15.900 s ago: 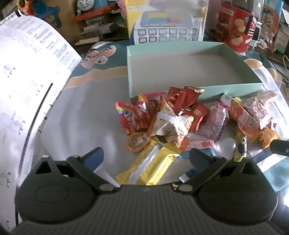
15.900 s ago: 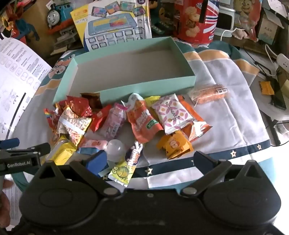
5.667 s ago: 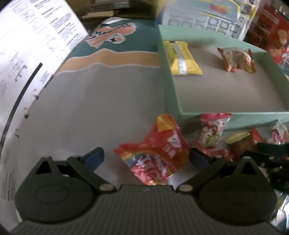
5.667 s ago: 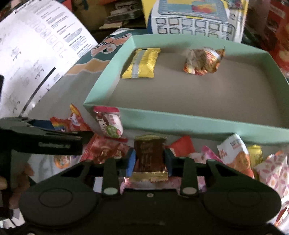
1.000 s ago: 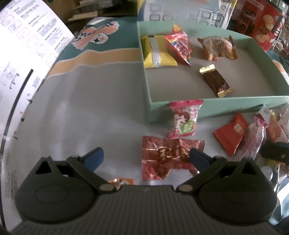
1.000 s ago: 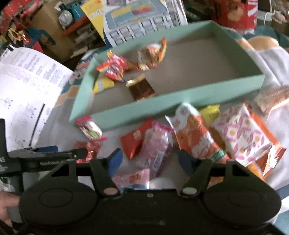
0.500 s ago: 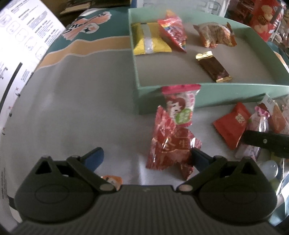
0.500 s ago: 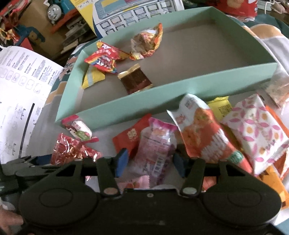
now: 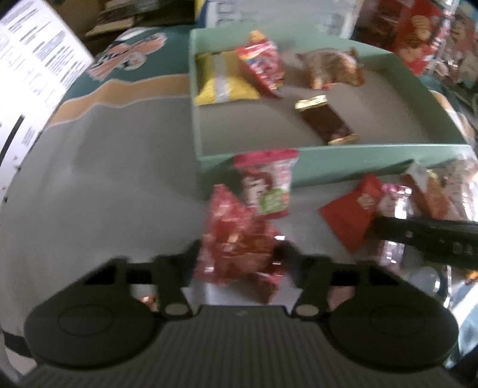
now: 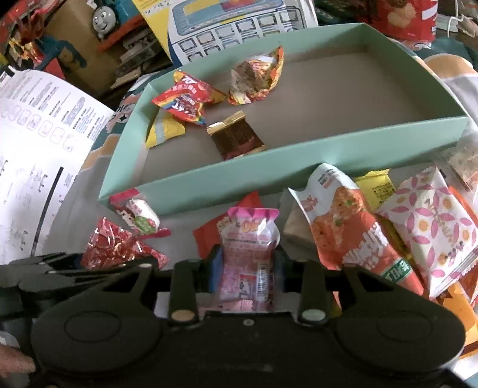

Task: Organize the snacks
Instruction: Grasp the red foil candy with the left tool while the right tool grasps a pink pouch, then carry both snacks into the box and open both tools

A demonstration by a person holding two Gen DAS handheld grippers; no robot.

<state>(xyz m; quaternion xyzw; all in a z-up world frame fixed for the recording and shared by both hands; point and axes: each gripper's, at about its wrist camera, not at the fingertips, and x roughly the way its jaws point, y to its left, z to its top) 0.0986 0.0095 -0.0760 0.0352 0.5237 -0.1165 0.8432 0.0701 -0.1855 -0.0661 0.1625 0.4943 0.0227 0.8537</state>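
A mint-green box (image 9: pixel 328 167) (image 10: pixel 298 155) holds a yellow packet (image 9: pixel 221 77), a rainbow-striped red packet (image 9: pixel 263 64), a crumpled orange wrapper (image 9: pixel 331 70) and a brown chocolate bar (image 9: pixel 325 119). In front of the box, my left gripper (image 9: pixel 239 253) is closing, and its pads press on a red foil packet (image 9: pixel 233 238) (image 10: pixel 116 244). Beyond it, a red-and-white candy packet (image 9: pixel 267 185) leans on the box wall. My right gripper (image 10: pixel 248 268) is closing too, its blue pads squeezing a pink packet (image 10: pixel 249 247). Its black body (image 9: pixel 433 235) reaches in at the right.
A white printed sheet (image 10: pixel 38 143) curls up along the left. Loose snacks lie at the right: a small red packet (image 9: pixel 352 209), an orange-and-white packet (image 10: pixel 349 221), a pink-flowered packet (image 10: pixel 430 223). Toy boxes (image 10: pixel 239 27) and a red tin (image 9: pixel 418 29) stand behind the box.
The left jaws went from wide open to closed around the red foil packet, which now stands up between them. The right jaws narrowed onto the pink packet.
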